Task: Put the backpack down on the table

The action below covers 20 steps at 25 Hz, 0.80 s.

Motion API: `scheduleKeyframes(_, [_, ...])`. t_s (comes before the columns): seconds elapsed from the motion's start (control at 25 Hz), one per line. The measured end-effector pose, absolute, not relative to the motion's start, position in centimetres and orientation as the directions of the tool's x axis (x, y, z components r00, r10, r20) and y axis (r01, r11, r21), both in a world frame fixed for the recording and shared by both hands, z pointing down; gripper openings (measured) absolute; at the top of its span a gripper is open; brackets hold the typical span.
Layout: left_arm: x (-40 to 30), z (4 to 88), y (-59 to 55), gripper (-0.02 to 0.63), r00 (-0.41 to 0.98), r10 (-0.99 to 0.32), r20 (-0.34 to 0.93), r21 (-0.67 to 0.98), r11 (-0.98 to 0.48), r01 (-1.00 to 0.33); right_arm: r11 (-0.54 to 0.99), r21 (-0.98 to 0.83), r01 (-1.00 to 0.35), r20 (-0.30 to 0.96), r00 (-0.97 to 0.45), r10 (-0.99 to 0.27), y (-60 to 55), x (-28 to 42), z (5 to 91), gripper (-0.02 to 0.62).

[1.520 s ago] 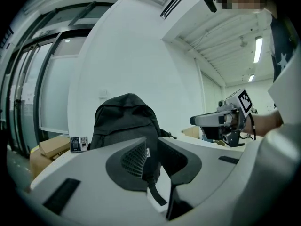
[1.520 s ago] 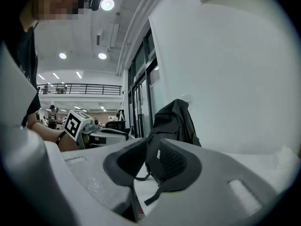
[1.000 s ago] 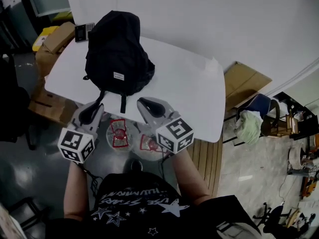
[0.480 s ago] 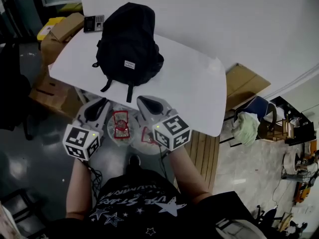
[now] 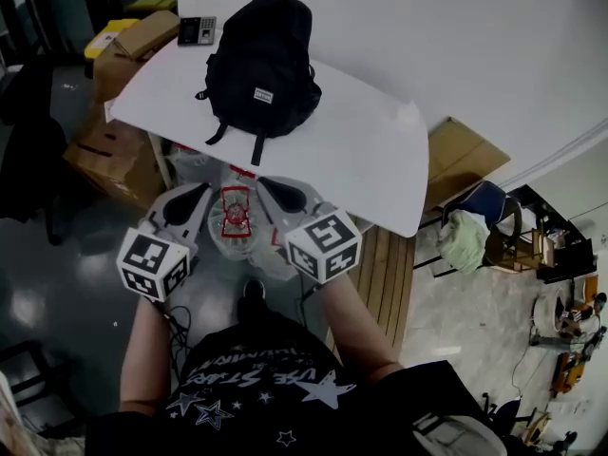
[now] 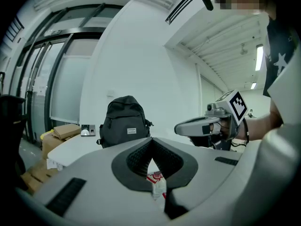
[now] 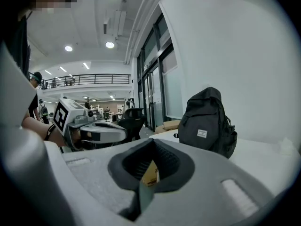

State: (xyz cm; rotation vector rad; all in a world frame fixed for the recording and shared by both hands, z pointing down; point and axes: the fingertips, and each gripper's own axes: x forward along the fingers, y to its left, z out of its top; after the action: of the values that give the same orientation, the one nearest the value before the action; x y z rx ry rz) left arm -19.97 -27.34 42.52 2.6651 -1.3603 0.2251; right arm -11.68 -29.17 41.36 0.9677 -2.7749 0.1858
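Observation:
The black backpack [image 5: 264,65] stands upright on the white table [image 5: 380,169], near its far left end, its straps hanging toward the near edge. Both grippers are held off the table's near edge, well short of the bag and touching nothing. My left gripper [image 5: 204,190] is closing, its jaws meeting with nothing between them [image 6: 151,139]. My right gripper [image 5: 266,183] is shut and empty [image 7: 153,141]. The backpack [image 6: 124,121] shows ahead of the left jaws, and the backpack [image 7: 207,121] lies right of the right jaws.
A small keypad device [image 5: 197,29] lies on the table's far left corner. Cardboard boxes [image 5: 142,31] stack on the floor to the left. Clear bags with red print [image 5: 233,221] sit on the floor under the near edge. A cluttered chair [image 5: 475,236] stands at the right.
Both grippers have drawn back from the backpack toward the person, past the table's near edge. The backpack stays standing on the table, unheld.

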Motion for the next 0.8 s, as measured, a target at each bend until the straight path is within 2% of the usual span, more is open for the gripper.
scheduleKeyframes(0.8, [-18.8, 41.0, -15.2, 0.008, 0.585, -0.791, 0.178, 0.041, -0.588, -0.808, 0.776, -0.007, -0.63, 0.218, -0.759, -0.614, -16.7, -9.5, 39.9, 0.0])
